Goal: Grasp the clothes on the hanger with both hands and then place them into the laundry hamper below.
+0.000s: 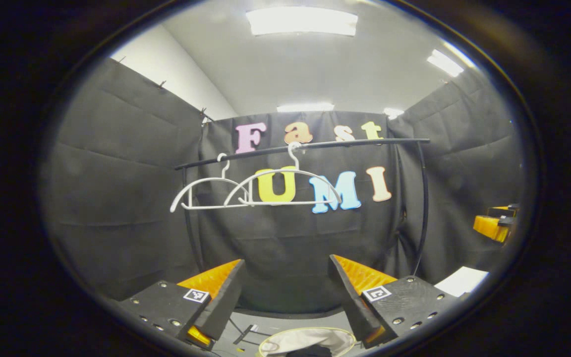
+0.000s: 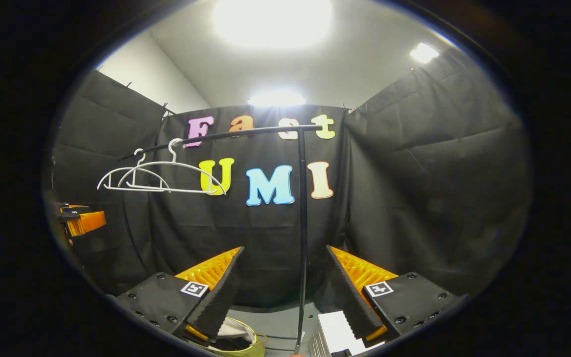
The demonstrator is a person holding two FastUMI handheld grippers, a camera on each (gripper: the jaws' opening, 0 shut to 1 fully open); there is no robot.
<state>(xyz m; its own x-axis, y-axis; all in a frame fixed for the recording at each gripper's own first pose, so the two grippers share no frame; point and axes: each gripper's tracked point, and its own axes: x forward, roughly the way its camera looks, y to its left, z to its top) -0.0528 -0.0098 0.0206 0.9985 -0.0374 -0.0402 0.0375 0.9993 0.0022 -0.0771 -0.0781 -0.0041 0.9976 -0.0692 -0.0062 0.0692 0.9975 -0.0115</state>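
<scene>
Hanging bare on the black rail (image 1: 315,145): two white hangers (image 1: 285,191), at 11 o'clock of centre in the left gripper view and at 10 o'clock in the right gripper view (image 2: 166,176). No garment on either.

Left tongs (image 1: 285,302) spread wide, nothing between the fingers, aimed level at the back wall. Right tongs (image 2: 283,300) likewise spread wide and holding nothing; the rack's upright pole (image 2: 303,223) runs up between the fingers, apart from both.

Laundry hamper (image 1: 308,342) sits low at 6 o'clock below the left tongs, pale rim, clothes (image 1: 310,351) dark inside it. In the right gripper view its yellowish rim (image 2: 246,347) is at 7 o'clock.

White stepped object (image 2: 332,334) on the floor at 5 o'clock in the right gripper view; can't tell what it is.
</scene>
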